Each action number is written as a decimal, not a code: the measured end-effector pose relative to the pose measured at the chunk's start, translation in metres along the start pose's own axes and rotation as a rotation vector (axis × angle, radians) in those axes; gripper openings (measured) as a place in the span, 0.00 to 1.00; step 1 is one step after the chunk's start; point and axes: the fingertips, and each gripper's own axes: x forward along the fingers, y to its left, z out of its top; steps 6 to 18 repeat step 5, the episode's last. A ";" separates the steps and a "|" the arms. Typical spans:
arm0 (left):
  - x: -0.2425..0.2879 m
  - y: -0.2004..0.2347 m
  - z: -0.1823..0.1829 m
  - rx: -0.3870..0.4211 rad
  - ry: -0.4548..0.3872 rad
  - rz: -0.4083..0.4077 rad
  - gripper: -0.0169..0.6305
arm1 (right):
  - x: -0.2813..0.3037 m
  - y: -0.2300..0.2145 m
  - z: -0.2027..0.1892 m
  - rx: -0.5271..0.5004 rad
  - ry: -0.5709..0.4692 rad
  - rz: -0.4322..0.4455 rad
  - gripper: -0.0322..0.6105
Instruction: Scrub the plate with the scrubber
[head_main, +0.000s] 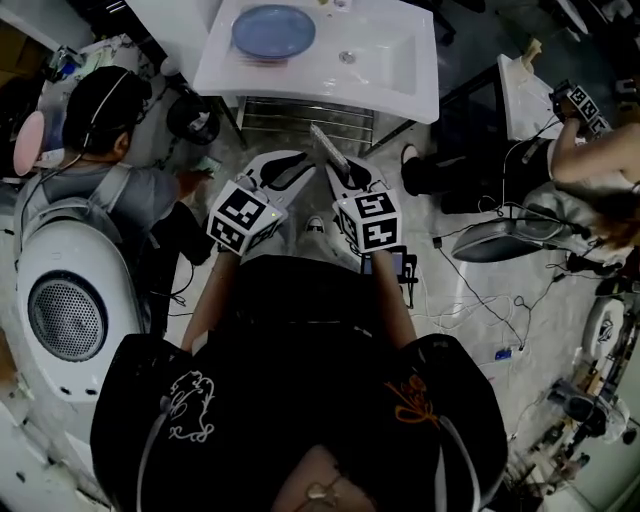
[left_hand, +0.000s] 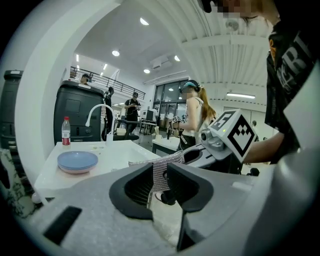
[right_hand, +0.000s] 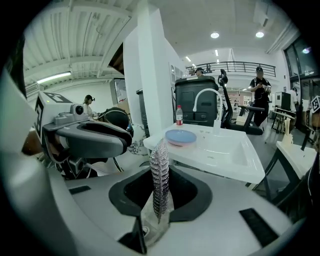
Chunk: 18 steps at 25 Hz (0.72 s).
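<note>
1. The right gripper (right_hand: 159, 200) is pressed together on the scrubber (right_hand: 160, 175); the scrubber is a thin flat sheet of silvery woven mesh, standing edge-on and upright between the dark ribbed pads at lower centre of the right gripper view.
2. The left gripper (head_main: 298, 168) stands slightly spread and pinches nothing; in its own view the mesh strip shows in the narrow gap at frame centre; I cannot tell whether it touches those pads.
3. The plate (head_main: 273, 30) is round, shallow, smooth and pale blue; it lies flat at top centre of the head view, on the ledge of the glossy white sink (head_main: 400, 90), left of the basin and well apart from both grippers.
4. A clear bottle (left_hand: 65, 131) with a red cap stands upright behind the plate, at centre left of the left gripper view.
</note>
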 end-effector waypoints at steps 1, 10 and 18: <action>0.001 -0.001 -0.001 0.001 -0.001 0.000 0.17 | -0.001 0.000 -0.002 0.000 -0.001 -0.001 0.18; 0.004 -0.004 -0.005 0.002 -0.005 0.005 0.17 | -0.004 -0.003 -0.006 -0.007 -0.004 -0.006 0.18; 0.004 -0.004 -0.005 0.002 -0.005 0.005 0.17 | -0.004 -0.003 -0.006 -0.007 -0.004 -0.006 0.18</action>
